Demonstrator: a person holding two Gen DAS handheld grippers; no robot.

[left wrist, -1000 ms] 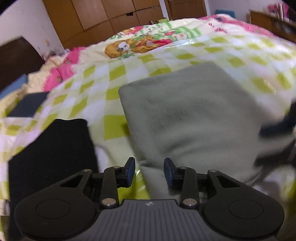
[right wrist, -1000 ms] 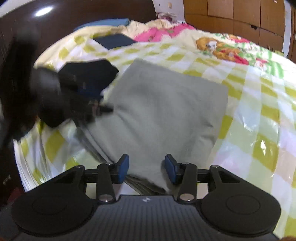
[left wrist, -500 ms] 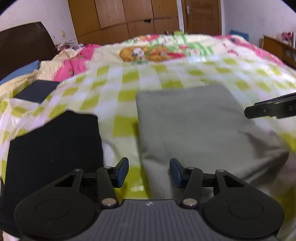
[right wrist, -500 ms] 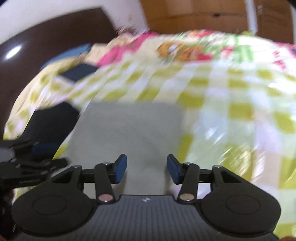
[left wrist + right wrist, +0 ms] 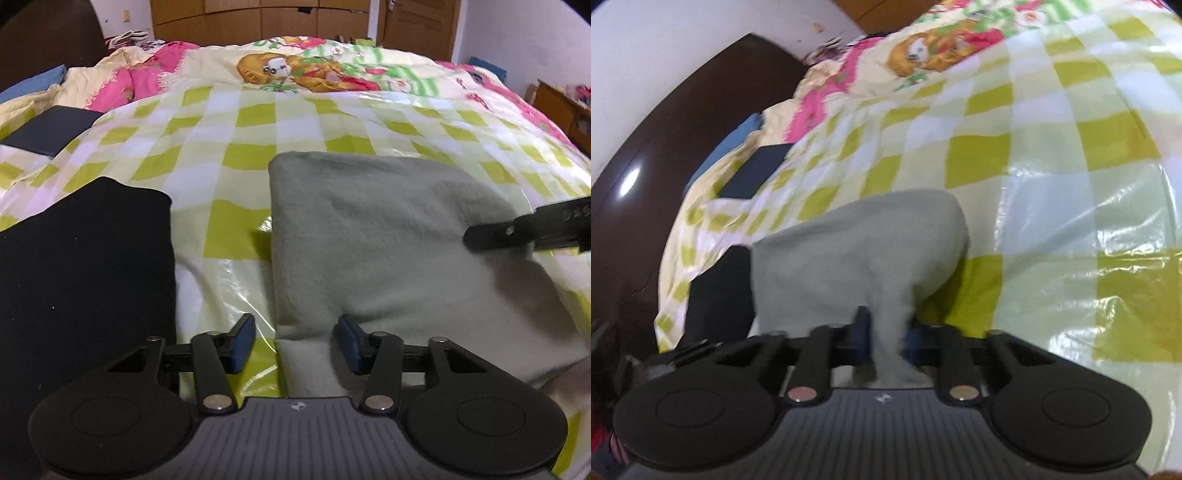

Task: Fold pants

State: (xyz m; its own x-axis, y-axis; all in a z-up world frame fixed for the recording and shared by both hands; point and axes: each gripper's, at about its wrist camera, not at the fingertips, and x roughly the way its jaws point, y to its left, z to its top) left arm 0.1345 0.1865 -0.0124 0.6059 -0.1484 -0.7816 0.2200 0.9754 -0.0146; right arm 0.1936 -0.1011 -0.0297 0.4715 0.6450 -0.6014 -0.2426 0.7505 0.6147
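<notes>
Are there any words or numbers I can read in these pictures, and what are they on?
Right gripper: raised letters on its black arm at the right edge of the left view, too blurred to read.
Left gripper: a small white logo on its grey body, no letters.
Blanket: a cartoon animal picture, no words I can read.
Grey pants: no label showing.

Your grey pants (image 5: 388,236) show soft, matt, fleecy cloth beside a matt black folded cloth (image 5: 85,266), on a glossy, crinkled checked plastic sheet (image 5: 229,162); behind stand a polished dark headboard (image 5: 665,155) and wooden cabinets (image 5: 258,18).
</notes>
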